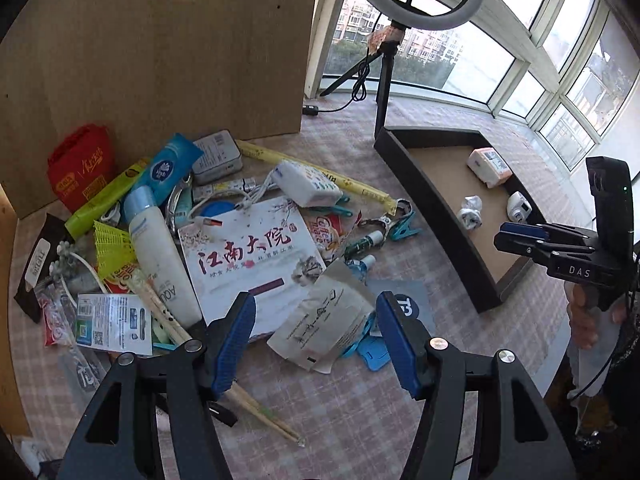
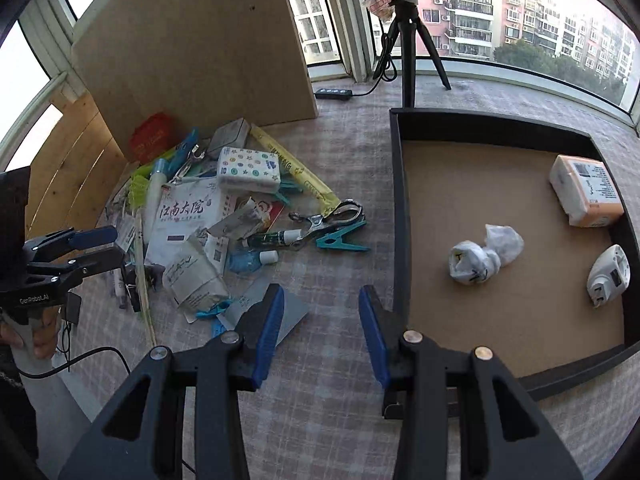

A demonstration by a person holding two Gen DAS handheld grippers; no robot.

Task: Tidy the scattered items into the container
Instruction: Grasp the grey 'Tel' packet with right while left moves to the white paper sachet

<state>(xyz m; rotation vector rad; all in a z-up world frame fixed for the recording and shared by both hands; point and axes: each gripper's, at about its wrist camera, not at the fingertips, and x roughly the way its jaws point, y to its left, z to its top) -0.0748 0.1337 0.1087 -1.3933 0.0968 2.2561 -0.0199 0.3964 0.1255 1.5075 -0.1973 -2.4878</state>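
Blue-padded and black-framed, the left claw (image 1: 316,344) hangs with its jaws apart and nothing between them, over the near edge of the heap of scattered items on the checked pink cloth of the bench (image 1: 340,412). Going from the left of that heap: a red pouch (image 1: 82,164) leans against the upright brown board (image 1: 160,48) at the far side, a white lotion bottle with a pale blue cap (image 1: 160,252) lies beside it, then a large white printed packet with red characters (image 1: 248,256) sits in the middle, and a crumpled grey paper sachet (image 1: 324,320) lies just ahead of the left claw's pads. That sachet looks like the natural pick: I would lower the claw so the pads straddle a raised edge rather than pressing flat paper down, and keep clear of the wooden chopsticks (image 1: 256,404) under the left finger.

Further right, a teal plastic clip (image 2: 340,240) and metal clamp (image 2: 332,216) lie at the heap's right edge. The right claw (image 2: 322,332) is also parted and empty, hovering over bare cloth between heap and container. The black-walled shallow tray with a cardboard floor (image 2: 400,200) stands at the right side of the bench, already holding an orange-and-white tissue pack (image 2: 586,190), a knotted white bag (image 2: 484,256) and a white plug adapter (image 2: 608,276), with ample free floor near its left wall for a drop.
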